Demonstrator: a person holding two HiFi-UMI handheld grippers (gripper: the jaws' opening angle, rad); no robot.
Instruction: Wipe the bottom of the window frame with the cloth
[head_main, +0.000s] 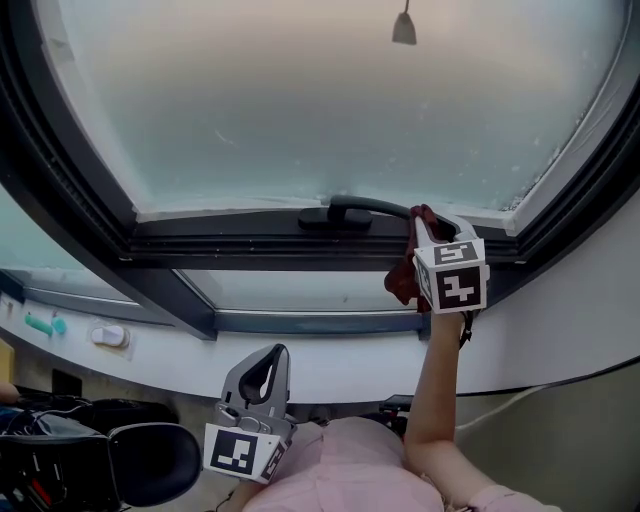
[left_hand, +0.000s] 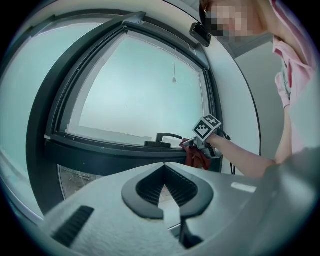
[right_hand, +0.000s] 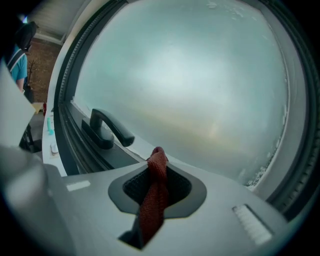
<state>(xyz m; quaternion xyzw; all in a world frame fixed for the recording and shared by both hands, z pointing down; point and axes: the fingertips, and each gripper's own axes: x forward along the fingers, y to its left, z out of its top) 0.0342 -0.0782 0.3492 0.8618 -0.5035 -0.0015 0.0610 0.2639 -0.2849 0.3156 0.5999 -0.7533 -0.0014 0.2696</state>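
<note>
The right gripper (head_main: 430, 222), jaws shut on a thin fold of the red cloth (head_main: 402, 282) by the window handle (head_main: 352, 209) at middle right, could bump that handle or lose the cloth on the window frame (head_main: 240, 248), while the left gripper (head_main: 272, 358) hangs low, jaws closed and empty.

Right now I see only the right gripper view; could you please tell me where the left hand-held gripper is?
Observer: The left hand-held gripper hangs low, well below the dark window frame, shut and empty.
Operator: Thank you. How does the cloth lie beneath my jaws?
Observer: The dark red woven cloth droops from the right hand-held gripper across that frame's bottom rail, just right of the black lever handle. I cannot tell whether it presses on the rail.
</note>
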